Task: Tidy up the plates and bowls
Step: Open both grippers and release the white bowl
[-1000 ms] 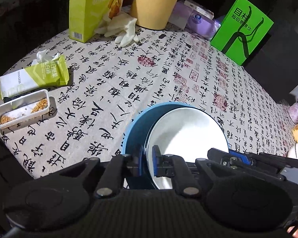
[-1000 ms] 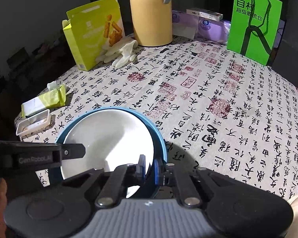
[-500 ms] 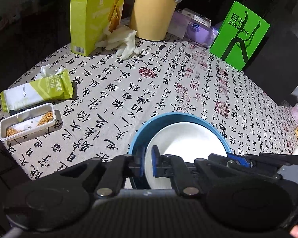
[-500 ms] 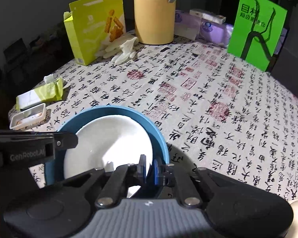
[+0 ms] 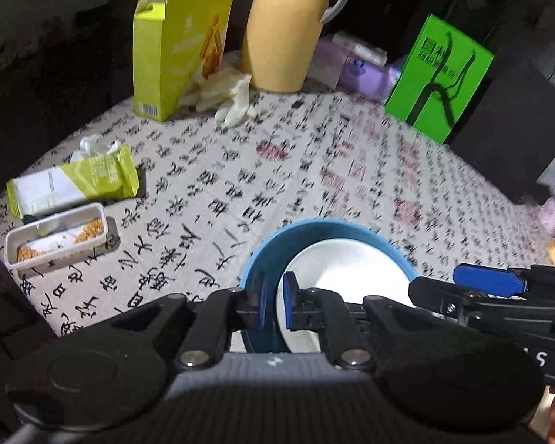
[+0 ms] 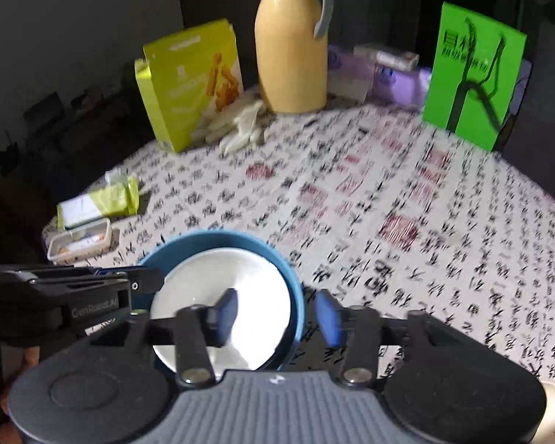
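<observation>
Calligraphy tablecloth [image 5: 211, 199], left gripper [image 5: 273, 305] pinching blue bowl [image 5: 262, 255]

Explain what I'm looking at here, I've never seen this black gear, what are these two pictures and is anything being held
These are two handheld grippers, one in each of a person's hands, each carrying a wide-angle camera that looks out along its jaws. One picture comes from the left gripper, the other from the right gripper.

Both look at a table under a tablecloth printed with calligraphy. Near the front is a blue bowl with a white plate lying inside it. At the back stand a yellow jug, a yellow-green box, pale gloves and a green card. At the left lie a snack packet and a small tray.

The left jaws are shut on the bowl's rim. The right jaws have just been opening: they straddle the rim opposite without touching it.
</observation>
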`<action>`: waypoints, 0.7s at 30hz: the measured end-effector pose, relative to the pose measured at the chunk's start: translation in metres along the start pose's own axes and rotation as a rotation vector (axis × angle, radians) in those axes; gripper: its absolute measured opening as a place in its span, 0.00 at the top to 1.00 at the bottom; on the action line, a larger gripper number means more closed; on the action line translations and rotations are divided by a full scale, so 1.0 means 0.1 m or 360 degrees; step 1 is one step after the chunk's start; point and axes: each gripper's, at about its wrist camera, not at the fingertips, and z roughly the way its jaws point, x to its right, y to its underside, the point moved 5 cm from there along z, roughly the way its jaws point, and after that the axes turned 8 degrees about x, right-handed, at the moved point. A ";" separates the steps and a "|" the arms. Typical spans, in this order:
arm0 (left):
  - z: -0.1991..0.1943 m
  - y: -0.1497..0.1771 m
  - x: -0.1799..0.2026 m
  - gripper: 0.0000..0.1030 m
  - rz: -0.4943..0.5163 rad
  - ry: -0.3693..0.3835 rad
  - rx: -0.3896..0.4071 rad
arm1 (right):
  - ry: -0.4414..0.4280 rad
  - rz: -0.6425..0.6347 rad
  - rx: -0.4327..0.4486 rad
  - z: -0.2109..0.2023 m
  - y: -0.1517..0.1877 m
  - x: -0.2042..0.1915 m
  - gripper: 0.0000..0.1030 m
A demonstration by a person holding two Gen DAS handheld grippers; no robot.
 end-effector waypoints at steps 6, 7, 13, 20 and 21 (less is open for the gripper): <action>-0.29 -0.04 -0.02 0.36 0.0014 0.0044 0.0201 | -0.0031 0.0049 0.0170 -0.28 0.11 0.13 0.07; -0.34 -0.03 -0.02 0.29 0.0024 0.0049 0.0237 | -0.0028 0.0074 0.0204 -0.33 0.14 0.17 0.05; -0.69 0.06 0.01 0.00 0.0035 0.0095 0.0523 | -0.0027 0.0232 0.0413 -0.69 0.33 0.38 0.00; -0.89 0.27 0.13 0.00 0.0051 0.0175 0.0648 | 0.0055 0.0261 0.0622 -1.00 0.57 0.53 0.00; -0.90 0.31 0.15 0.00 0.0051 0.0188 0.0654 | 0.0086 0.0247 0.0651 -1.03 0.60 0.56 0.00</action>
